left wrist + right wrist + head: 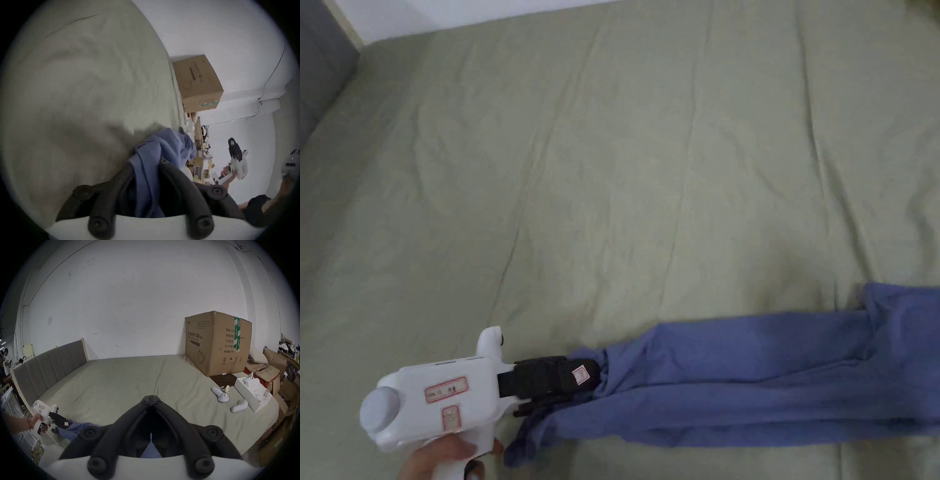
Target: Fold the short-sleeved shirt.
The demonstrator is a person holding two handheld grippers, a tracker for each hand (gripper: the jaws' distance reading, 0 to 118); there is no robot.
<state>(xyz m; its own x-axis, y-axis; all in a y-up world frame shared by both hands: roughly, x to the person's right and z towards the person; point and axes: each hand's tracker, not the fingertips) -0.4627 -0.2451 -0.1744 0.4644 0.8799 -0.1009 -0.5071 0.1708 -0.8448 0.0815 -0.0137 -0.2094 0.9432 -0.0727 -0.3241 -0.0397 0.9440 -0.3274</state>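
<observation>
Both jaws of the left gripper (pixel 589 376) are clamped on a bunched end of the blue shirt (pixel 762 381), at the lower left of the head view; in the left gripper view the cloth (pixel 146 175) runs up between the two black jaws, which press it from either side. On the right gripper (pixel 151 398) the jaws meet at their tips with nothing caught there, so it is closed and empty; a sliver of blue shows below, through the gap nearer its base, which looks to be the shirt lying underneath rather than held.

In the head view the shirt lies as a long, narrow, rumpled band across the bottom of the frame, on the olive-green bed sheet (pixel 625 162). Its long axis runs from the gripped end at lower left towards the right edge, where it widens and passes out of frame. It is stretched out rather than spread flat, so I judge the folding barely begun.

What the coming move turns on is that far end: it lies away from the left gripper, along the band's length. The right gripper, seen small and raised at the right of the left gripper view (pixel 233 147), is likely the nearer tool for it and would need to open first.

A cardboard box (pixel 217 344) stands at the upper right of the right gripper view, well apart from the shirt.
</observation>
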